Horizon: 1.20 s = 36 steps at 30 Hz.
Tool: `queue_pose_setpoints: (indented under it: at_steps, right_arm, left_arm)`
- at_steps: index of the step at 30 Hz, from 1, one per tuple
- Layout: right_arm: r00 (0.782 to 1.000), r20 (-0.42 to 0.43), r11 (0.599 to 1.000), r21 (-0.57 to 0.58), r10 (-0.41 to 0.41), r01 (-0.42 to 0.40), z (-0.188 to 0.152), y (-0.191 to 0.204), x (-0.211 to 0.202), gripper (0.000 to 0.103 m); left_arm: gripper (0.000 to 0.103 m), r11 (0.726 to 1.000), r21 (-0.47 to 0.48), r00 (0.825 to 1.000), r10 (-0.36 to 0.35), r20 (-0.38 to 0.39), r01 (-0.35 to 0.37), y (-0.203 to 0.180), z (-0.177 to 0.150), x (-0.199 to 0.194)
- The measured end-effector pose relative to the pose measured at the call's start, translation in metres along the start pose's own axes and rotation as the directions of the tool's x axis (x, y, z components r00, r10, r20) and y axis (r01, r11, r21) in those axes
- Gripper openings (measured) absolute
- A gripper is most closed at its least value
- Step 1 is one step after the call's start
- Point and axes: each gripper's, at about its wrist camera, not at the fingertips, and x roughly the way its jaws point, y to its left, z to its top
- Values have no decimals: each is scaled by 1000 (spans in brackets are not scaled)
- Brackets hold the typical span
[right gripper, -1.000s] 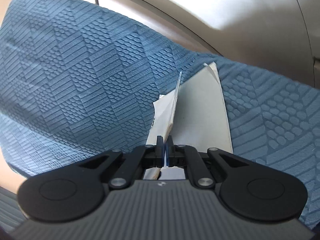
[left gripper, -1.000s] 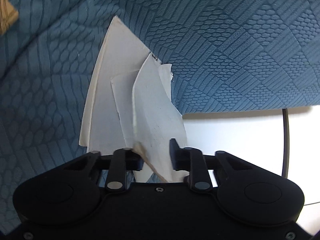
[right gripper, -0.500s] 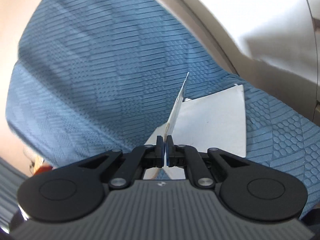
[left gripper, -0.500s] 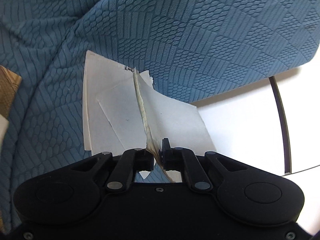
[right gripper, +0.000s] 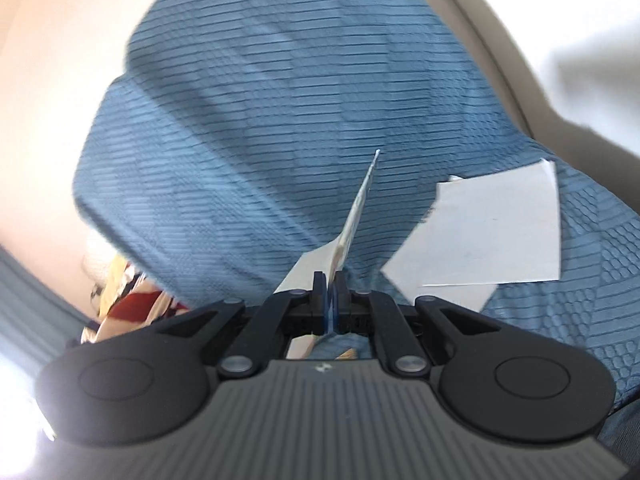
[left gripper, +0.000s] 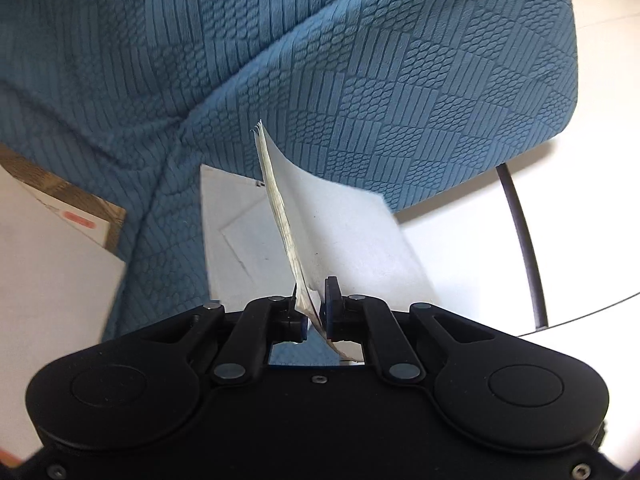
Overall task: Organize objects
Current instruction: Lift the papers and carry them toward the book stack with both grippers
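Left gripper (left gripper: 315,312): black, smooth body; right gripper (right gripper: 329,300): ribbed grey body; 2 silver pivots ea.

The left hand-held gripper (left gripper: 314,314) has closed on its stack of papers (left gripper: 320,232) and lifted it off the blue cushion (left gripper: 360,80) — the right hand-held gripper (right gripper: 330,300) has raised its sheets (right gripper: 354,220) too, leaving one white sheet (right gripper: 492,228) on the cushion.

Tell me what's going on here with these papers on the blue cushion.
A person is tidying up with two handheld claws. The left claw is shut on a thin stack of paper, held on edge above a white sheet on the blue cushion. The right claw pinches a thin sheaf the same way, while another loose sheet lies flat on the cushion. Whether both claws grip the same stack can't be told.
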Motion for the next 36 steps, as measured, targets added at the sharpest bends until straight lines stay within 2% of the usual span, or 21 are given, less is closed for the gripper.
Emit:
queue_pose_setpoints:
  at_steps: [14, 20, 28, 36]
  right_arm:
    - [995, -62, 992, -95, 80, -85, -25, 71, -25, 6]
    - [985, -95, 989, -37, 141, -145, -43, 82, -35, 6]
    - [981, -98, 986, -10, 165, -166, -77, 92, -36, 6]
    - [980, -133, 987, -36, 150, -156, -107, 92, -16, 8]
  left_arm:
    - [7, 999, 36, 993, -13, 115, 9, -5, -7, -112]
    - [7, 997, 70, 994, -28, 106, 21, 3, -2, -147]
    - [7, 998, 53, 995, -46, 91, 41, 31, -1, -177]
    - [7, 999, 48, 995, -13, 102, 8, 66, -4, -187]
